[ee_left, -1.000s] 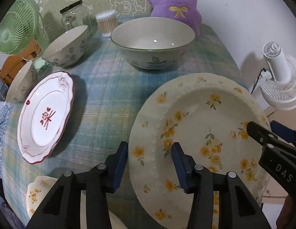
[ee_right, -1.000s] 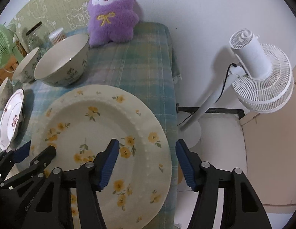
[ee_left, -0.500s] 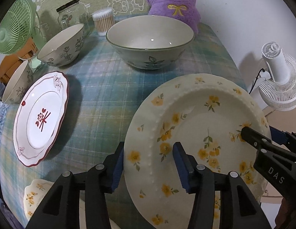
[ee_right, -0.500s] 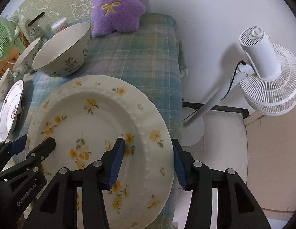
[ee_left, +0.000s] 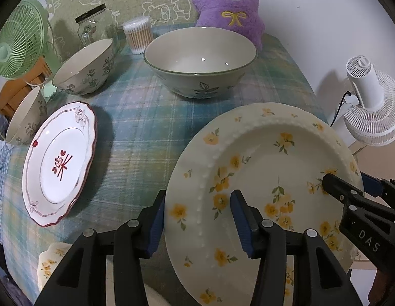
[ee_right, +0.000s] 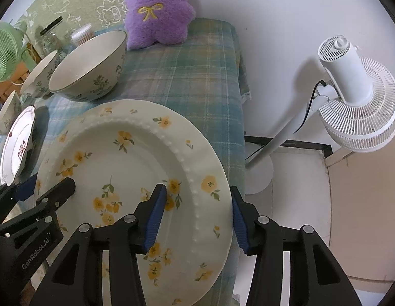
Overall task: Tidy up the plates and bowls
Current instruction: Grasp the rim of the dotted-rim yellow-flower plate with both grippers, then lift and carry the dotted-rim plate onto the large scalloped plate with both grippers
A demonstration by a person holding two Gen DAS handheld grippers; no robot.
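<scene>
Here the left gripper (ee_left: 197, 219) has its jaws partly spread across the left rim of the big yellow-flowered plate (ee_left: 268, 158), one blue pad outside the edge and one inside the well; whether the pads actually press on the rim cannot be told. The right gripper (ee_right: 197, 214) straddles the opposite rim the same way, its outer pad at the plate's edge. The plate sits tilted over the right side of the checked tablecloth (ee_left: 151, 117). Beyond it stands a large bowl (ee_left: 200, 58), with a red-trimmed plate (ee_left: 59, 163) and two smaller bowls (ee_left: 85, 68) to the left.
</scene>
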